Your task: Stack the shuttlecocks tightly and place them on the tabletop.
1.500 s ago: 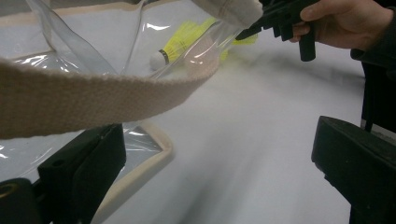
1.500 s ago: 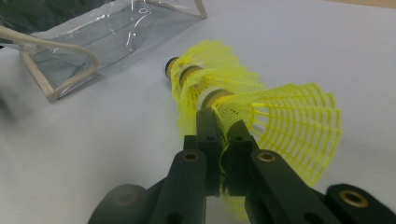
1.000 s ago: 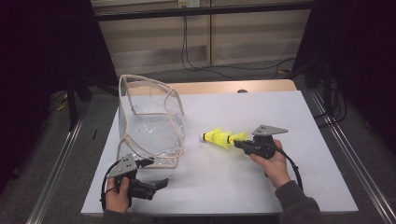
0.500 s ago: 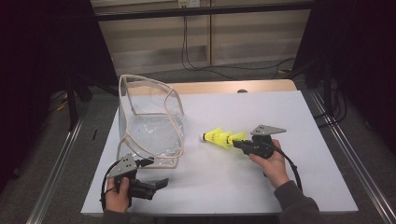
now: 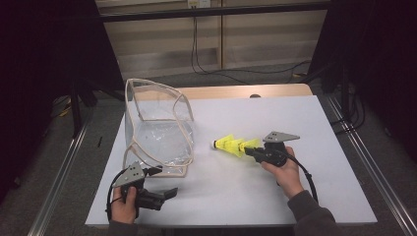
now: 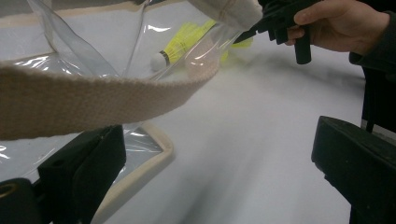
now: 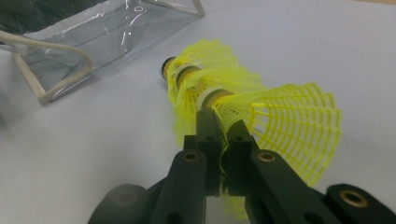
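Three nested yellow shuttlecocks (image 7: 219, 98) pinched at the rearmost skirt by the right gripper (image 7: 223, 140). One clear bag (image 5: 160, 130) nearby; left gripper (image 5: 164, 192) spread, holding nothing.

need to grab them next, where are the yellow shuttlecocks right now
In the high view the nested yellow shuttlecocks are mid-table, pinched in the right tongs, cork tip pointing at the clear bag just to their left.
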A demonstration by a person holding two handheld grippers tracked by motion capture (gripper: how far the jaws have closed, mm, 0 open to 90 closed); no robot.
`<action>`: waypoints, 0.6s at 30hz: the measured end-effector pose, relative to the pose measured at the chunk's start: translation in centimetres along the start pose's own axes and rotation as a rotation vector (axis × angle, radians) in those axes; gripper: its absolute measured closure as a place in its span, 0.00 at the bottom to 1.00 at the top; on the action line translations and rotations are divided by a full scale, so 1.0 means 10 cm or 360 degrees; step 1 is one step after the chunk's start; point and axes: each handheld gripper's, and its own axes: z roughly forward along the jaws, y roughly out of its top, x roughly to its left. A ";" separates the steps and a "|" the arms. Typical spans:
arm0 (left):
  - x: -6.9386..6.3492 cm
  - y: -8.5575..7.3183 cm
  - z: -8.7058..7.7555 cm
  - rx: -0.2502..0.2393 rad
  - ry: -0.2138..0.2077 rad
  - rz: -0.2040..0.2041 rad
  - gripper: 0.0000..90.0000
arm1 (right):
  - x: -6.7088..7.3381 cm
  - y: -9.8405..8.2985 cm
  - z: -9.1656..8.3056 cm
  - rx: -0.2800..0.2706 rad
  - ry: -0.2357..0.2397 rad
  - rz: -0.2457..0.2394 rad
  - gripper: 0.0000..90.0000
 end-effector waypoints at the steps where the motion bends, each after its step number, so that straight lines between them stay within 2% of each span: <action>1: 0.00 0.00 0.00 -0.0001 0.0000 -0.0001 0.03 | 0.00 0.00 0.00 0.0002 0.0004 0.0003 0.98; 18: 0.00 0.00 -0.01 -0.0002 0.0001 0.0004 0.03 | 0.05 0.01 0.08 -0.0005 0.0014 -0.0009 0.98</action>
